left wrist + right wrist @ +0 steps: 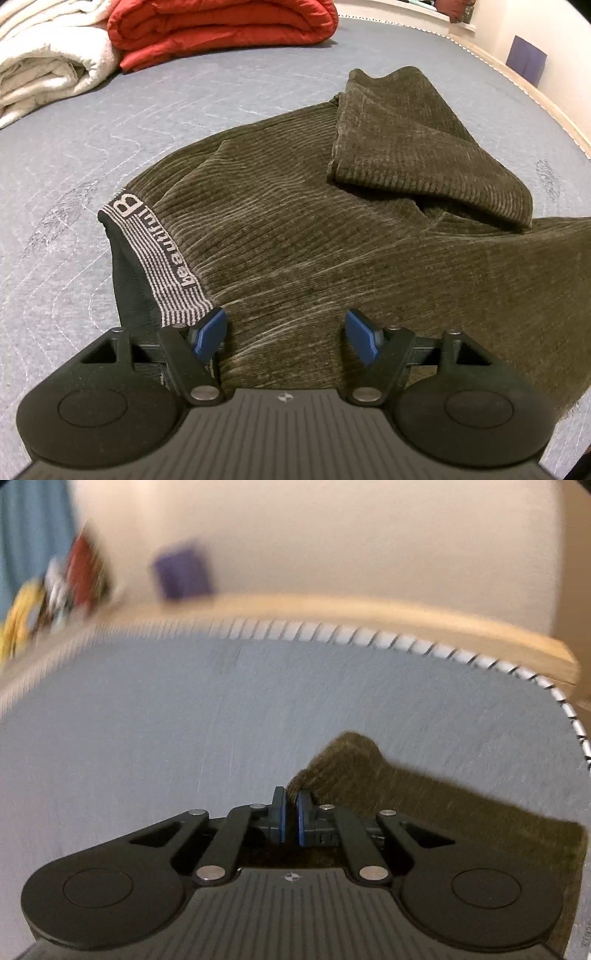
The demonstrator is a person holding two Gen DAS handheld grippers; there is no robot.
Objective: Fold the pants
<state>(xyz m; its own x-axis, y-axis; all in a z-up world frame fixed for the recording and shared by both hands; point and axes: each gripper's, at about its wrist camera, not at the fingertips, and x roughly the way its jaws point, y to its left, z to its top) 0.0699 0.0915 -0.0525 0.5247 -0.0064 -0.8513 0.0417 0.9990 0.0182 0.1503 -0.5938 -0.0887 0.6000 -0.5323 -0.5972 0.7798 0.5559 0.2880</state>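
Black gripper housing fills the bottom of the left wrist view, and the left gripper [286, 334] is seen with its blue pads [208, 334] set wide apart, nothing pinched between them. Olive corduroy pants [295, 229] are spread directly beneath and ahead of the fingers on a grey quilted mattress [74, 166]. A striped grey waistband [159, 254] with white lettering is seen at the left edge of the garment, just beside the left pad, with dark lining exposed below it. One leg end is folded back over the rest of the fabric at upper right. A folded red quilt [221, 26] and a folded cream blanket [48, 66] are stacked at the far left of the mattress, well apart from the pants. A pale wall and a wooden bed edge [535, 92] are seen on the right. In the right wrist view, which is motion-blurred, the right gripper [290, 812] is shown with its pads drawn nearly together; only a thin slit is left, and whether cloth is caught in it cannot be told. A fold of the pants is seen just beyond and to the right of the fingertips, with more fabric running under the right side of the housing. Bare mattress is seen ahead, then the piped edge, the wooden frame and a blurred purple object [183, 572] against the wall.
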